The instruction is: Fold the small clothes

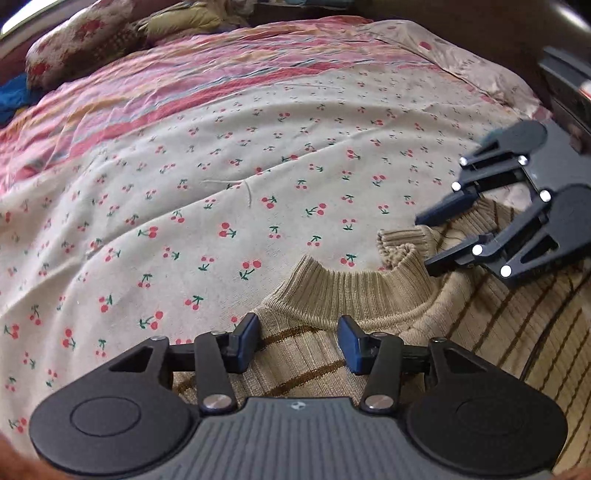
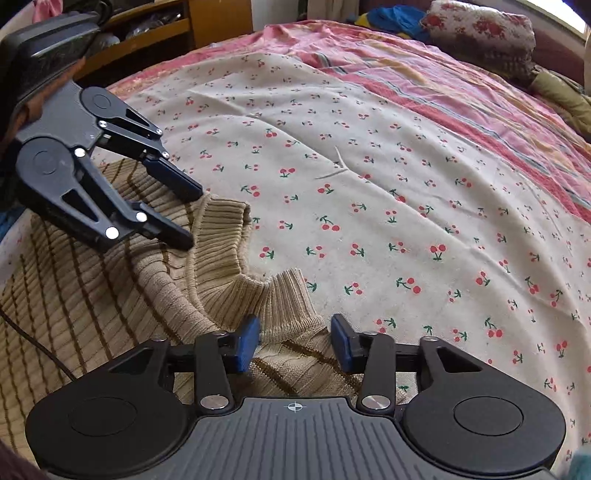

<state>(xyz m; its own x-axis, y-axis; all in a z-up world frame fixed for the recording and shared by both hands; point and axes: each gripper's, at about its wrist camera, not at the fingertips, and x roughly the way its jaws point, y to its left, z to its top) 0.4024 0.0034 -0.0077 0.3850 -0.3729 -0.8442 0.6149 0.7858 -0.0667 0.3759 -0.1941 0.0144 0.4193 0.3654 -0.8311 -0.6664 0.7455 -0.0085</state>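
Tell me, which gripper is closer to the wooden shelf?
Left. The left gripper hovers over the sweater on the side toward the wooden shelf. The right gripper is by the sweater's collar, farther from the shelf.

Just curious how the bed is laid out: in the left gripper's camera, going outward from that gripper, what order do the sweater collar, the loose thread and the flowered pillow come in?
1. Sweater collar, just beyond the left gripper.
2. Loose thread, mid-bed on the cherry sheet.
3. Flowered pillow, far upper left.
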